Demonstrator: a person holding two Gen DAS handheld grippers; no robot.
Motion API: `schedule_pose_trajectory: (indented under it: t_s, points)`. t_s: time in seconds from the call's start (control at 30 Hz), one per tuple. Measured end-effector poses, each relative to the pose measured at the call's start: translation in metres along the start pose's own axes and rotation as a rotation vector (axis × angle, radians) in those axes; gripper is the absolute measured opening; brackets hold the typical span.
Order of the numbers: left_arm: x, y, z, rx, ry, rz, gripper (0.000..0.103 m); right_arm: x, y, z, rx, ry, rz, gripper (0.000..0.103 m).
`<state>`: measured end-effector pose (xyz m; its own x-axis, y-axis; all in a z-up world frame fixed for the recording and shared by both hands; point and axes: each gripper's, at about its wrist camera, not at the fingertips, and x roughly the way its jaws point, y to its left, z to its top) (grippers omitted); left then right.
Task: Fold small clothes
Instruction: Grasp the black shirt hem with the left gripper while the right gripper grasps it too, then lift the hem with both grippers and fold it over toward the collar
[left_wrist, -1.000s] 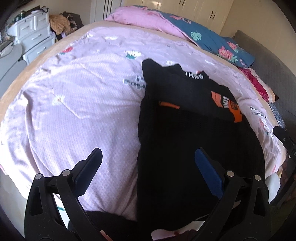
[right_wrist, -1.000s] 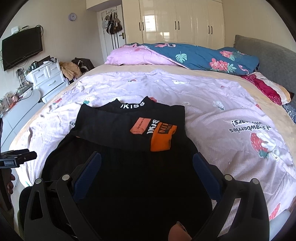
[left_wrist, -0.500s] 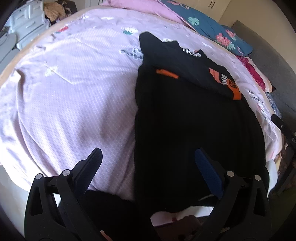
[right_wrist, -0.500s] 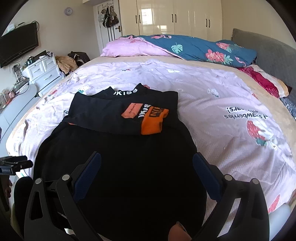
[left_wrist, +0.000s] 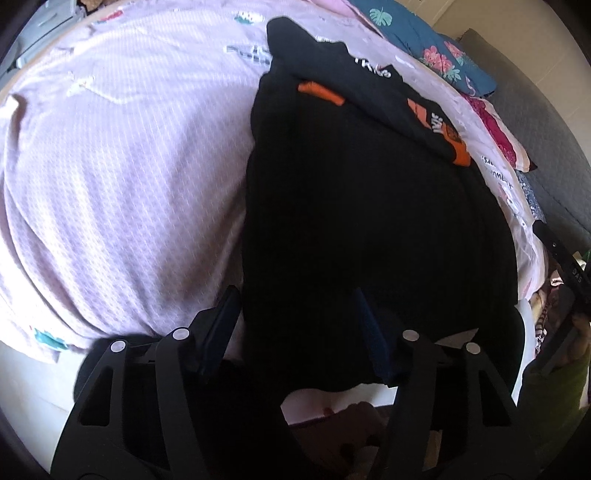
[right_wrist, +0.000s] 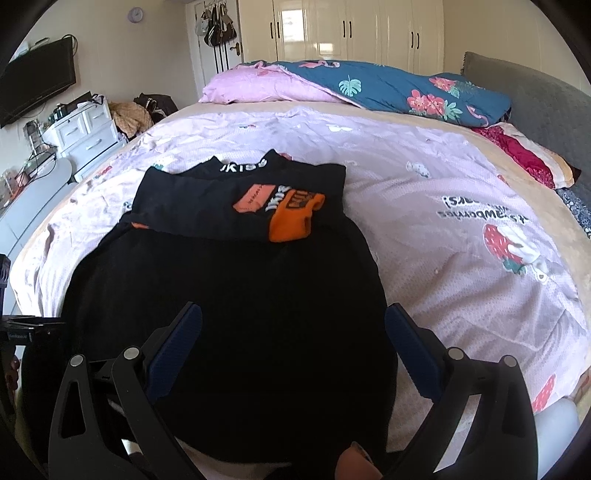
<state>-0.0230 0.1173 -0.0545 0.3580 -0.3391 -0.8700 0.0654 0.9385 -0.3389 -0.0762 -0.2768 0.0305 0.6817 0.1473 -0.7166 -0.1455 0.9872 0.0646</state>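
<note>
A black garment (left_wrist: 369, 203) with orange patches (right_wrist: 295, 218) lies flat on the pink bed cover (left_wrist: 110, 166), its sleeves folded across the chest. My left gripper (left_wrist: 295, 295) hangs low over the garment's near left corner. Its jaws are closing, with the garment's left edge between the blue pads and a wide gap still showing. My right gripper (right_wrist: 293, 308) stands open above the near hem of the same garment (right_wrist: 229, 288), nothing pinched. Part of the left tool (right_wrist: 22, 328) shows at the left edge of the right wrist view.
A blue floral quilt (right_wrist: 388, 88) and pink pillow (right_wrist: 258, 88) lie at the bed's far end, by a grey headboard (right_wrist: 535, 107). White drawers (right_wrist: 85, 133) and a wall TV (right_wrist: 37, 81) are at the left. The bed edge runs just under both grippers.
Both grippers have sunk toward the garment's near hem. The left jaws have narrowed from wide open to straddling the garment's left edge. The right jaws stay wide.
</note>
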Motion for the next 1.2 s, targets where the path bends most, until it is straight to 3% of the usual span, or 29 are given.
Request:
schedule_pose_trajectory:
  t_s: [0.4, 0.57, 0.73, 0.9, 0.97, 1.03, 1.07, 1.1, 1.2]
  points:
    - [0.013, -0.002, -0.008, 0.002, 0.025, 0.002, 0.054, -0.001, -0.034, -0.051, 0.019, 0.138, 0.023, 0.099]
    - [0.012, 0.001, -0.007, -0.005, 0.019, 0.023, 0.037, 0.001, -0.043, -0.066, 0.031, 0.199, 0.067, 0.098]
    - [0.009, 0.003, -0.007, -0.01, 0.012, 0.025, 0.028, 0.009, -0.044, -0.072, 0.014, 0.253, 0.072, 0.097]
    - [0.003, -0.003, -0.004, 0.012, -0.011, 0.023, 0.011, 0.022, -0.046, -0.079, 0.025, 0.31, 0.074, 0.061]
    - [0.002, -0.005, -0.002, 0.015, -0.016, 0.022, 0.007, 0.024, -0.043, -0.082, 0.006, 0.321, 0.067, 0.054]
    - [0.0, -0.007, 0.001, 0.011, -0.023, 0.019, 0.005, 0.023, -0.042, -0.083, -0.011, 0.315, 0.061, 0.038]
    - [-0.001, -0.007, 0.001, 0.01, -0.027, 0.017, 0.004, 0.021, -0.043, -0.082, -0.013, 0.309, 0.058, 0.02]
    - [-0.003, -0.008, 0.002, 0.009, -0.032, 0.015, 0.004, 0.019, -0.044, -0.081, -0.007, 0.301, 0.059, 0.01]
    - [-0.006, -0.01, 0.003, 0.013, -0.045, 0.014, 0.003, 0.012, -0.049, -0.075, 0.026, 0.269, 0.087, 0.009]
